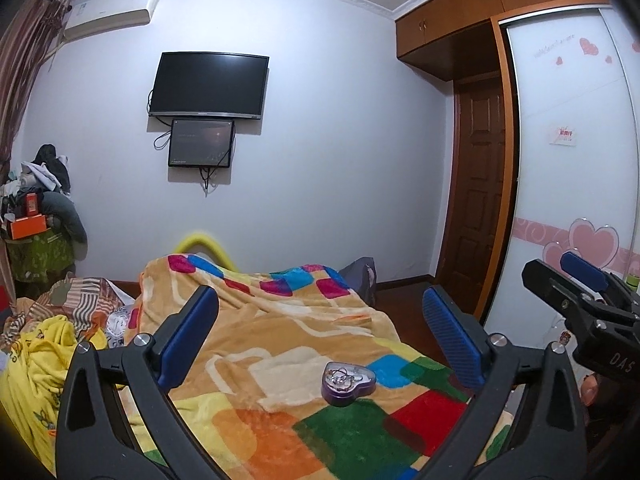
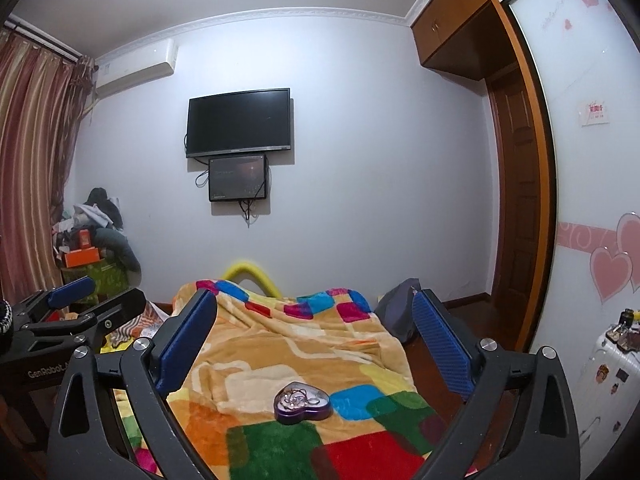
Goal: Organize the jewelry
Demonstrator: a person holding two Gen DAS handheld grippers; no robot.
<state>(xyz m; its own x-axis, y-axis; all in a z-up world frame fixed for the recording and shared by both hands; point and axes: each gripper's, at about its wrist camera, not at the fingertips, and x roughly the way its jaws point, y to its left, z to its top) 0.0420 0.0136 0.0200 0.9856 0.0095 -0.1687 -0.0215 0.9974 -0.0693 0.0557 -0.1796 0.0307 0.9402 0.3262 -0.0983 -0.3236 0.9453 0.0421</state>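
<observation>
On the patchwork fleece blanket [image 1: 280, 344] sits a heart-shaped jewelry tin [image 1: 349, 382]; left gripper [image 1: 320, 336] and right gripper [image 2: 316, 336] both wide, empty; soft bedding may tip it, spilling chains.

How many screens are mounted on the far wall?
2. The large black TV hangs high on the wall; the smaller dark screen sits directly below it, offset slightly left, with cables dangling. Both also show in the right wrist view. None appear hidden.

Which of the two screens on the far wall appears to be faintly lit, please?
The smaller screen, mounted directly beneath the large television. It shows a dim picture and faint text, while the television above is uniformly black.
</observation>
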